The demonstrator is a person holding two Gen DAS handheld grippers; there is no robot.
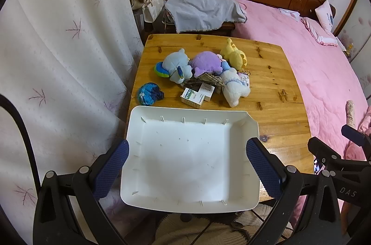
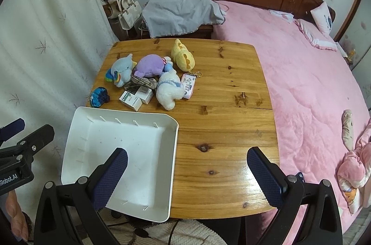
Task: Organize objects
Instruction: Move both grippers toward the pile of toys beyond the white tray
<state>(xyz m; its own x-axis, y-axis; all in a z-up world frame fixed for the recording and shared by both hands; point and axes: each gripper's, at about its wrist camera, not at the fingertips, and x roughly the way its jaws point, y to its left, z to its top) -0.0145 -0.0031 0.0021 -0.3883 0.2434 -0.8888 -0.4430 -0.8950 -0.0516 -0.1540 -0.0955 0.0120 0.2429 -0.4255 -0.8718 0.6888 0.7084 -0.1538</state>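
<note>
A: Left wrist view. Left gripper has its fingers spread wide, nothing held, poised over the white tray. Tray is empty and sits at the near edge of the bench.

B: Clutter?

A: All beyond the tray's far rim. Blue plush, purple plush, yellow plush, white plush in a clump, two small boxes in front of it, a blue scrunchie off to the left, just beside the tray corner.

B: Right wrist view?

A: Right gripper also wide open and empty, straddling the tray's right wall and bare bench. A pink keychain card shows here, touching the white plush. Bed to the right.

B: Step?

A: My read: nothing loaded yet, first pick. Best to take the outliers first, scrunchie or boxes, since they lie nearest the tray and clear of the heap. For plush, close on the body, not a limb, and lift straight up so neighbours don't drag along.
</note>
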